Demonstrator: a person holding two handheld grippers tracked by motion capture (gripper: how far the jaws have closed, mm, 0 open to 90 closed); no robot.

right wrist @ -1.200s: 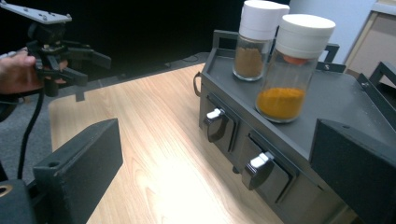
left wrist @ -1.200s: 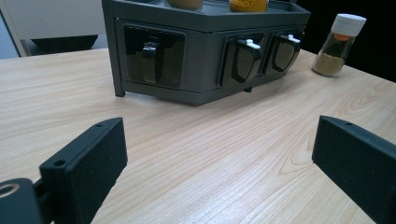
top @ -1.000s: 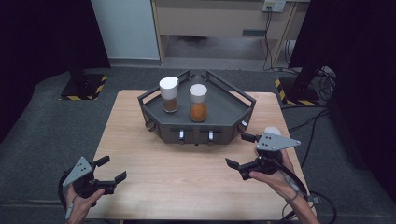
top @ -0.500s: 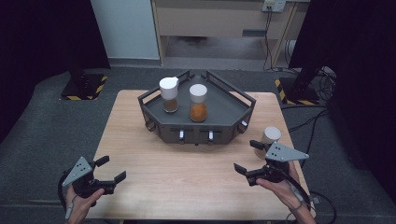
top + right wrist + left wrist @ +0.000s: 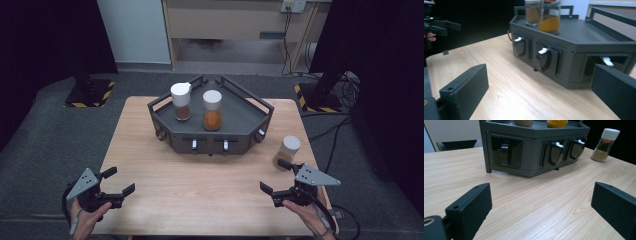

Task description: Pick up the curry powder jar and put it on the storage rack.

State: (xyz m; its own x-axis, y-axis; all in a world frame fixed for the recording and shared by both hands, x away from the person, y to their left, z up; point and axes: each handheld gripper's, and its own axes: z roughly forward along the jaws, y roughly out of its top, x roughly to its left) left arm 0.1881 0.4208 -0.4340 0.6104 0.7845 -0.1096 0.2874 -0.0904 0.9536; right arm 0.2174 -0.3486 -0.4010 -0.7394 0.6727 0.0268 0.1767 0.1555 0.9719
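High view: right gripper (image 5: 276, 177) sits low over the table's (image 5: 200, 190) near right corner, jaws spread wide, nothing between them, held by a hand (image 5: 305, 212) coming in from the bottom edge. A white-capped spice jar (image 5: 287, 152) stands upright on the wood just beyond it, apart from the jaws, close to the table's right edge. Left gripper (image 5: 119, 181) hovers at the near left corner, jaws likewise apart and empty. A grey rack (image 5: 250, 122) stands toward the table's far side, carrying two jars (image 5: 212, 111). Bare wood lies between rack front and both grippers.
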